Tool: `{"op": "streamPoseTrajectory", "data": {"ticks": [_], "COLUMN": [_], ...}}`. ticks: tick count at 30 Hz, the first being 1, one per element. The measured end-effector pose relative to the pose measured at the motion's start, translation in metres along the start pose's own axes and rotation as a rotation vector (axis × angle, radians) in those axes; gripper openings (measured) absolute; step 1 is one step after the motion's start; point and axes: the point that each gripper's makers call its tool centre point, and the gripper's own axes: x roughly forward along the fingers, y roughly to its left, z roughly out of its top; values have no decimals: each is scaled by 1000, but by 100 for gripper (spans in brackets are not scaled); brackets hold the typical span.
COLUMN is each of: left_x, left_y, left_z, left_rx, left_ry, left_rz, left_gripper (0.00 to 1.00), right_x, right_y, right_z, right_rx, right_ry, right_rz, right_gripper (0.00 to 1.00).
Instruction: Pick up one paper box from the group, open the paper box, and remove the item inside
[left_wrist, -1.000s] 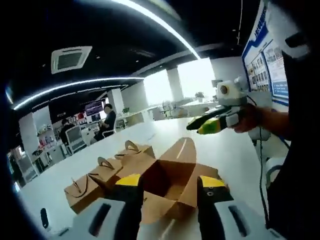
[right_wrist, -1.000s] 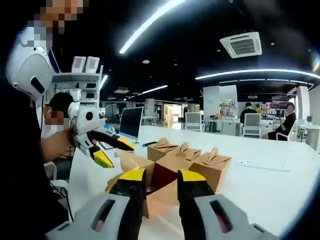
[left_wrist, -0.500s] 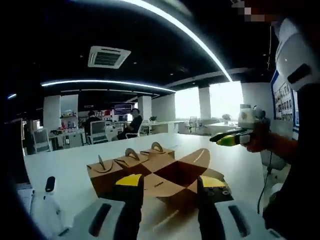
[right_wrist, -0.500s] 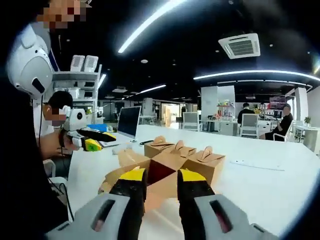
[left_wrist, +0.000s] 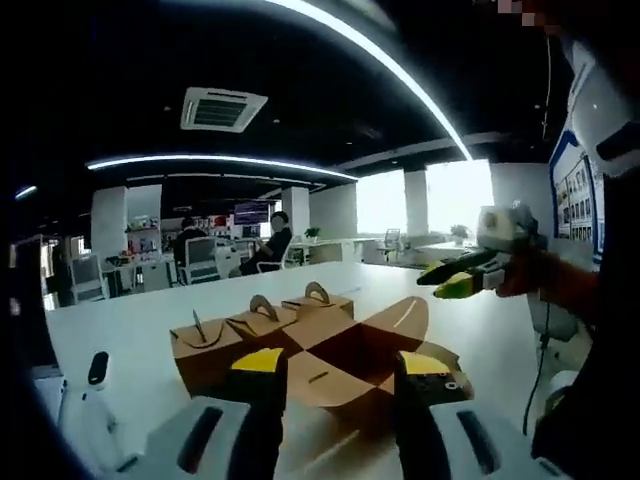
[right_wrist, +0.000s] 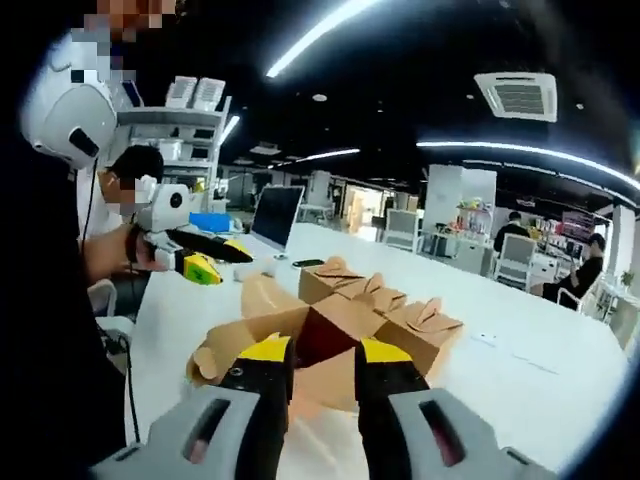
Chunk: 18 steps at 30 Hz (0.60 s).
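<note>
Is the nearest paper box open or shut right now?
Open: the nearest paper box has its flaps spread outward, dark inside exposed. Contents: cannot tell.

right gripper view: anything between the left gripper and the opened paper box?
Nothing. In the right gripper view the left gripper hangs in the air above and beside the opened paper box; the gap between them is bare.

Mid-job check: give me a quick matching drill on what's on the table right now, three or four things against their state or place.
Things:
1. opened paper box
2. closed paper boxes
3. left gripper
4. laptop

States or places:
A. held above the table beside the boxes, touching none
B. flaps spread wide, inside exposed
C. standing open at the far end of the white table
D. handles up, tops shut, in a row behind the opened one

Pairs: 1-B, 2-D, 3-A, 4-C
</note>
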Motion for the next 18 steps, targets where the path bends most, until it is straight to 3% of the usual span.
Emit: {"op": "streamPoseTrajectory", "data": {"ticks": [2,5,14,18], "left_x": [1,-1,-9,-16], "left_y": [-1,4,-2,7], "left_z": [0,-4,-12,-22], "left_rx": [20,122,13,116], "left_ry": [5,39,13,87], "left_rz": [0,49,23,87], "left_gripper": [44,44,44,44], "right_x": [5,17,54,74], "right_y": [2,8,25,35], "right_z": [5,7,8,-3], "right_rx": [-47,-162,-399,-584], "right_ry": [22,91,231,313], "right_rz": [33,104,325,438], "right_gripper": [25,25,26,29]}}
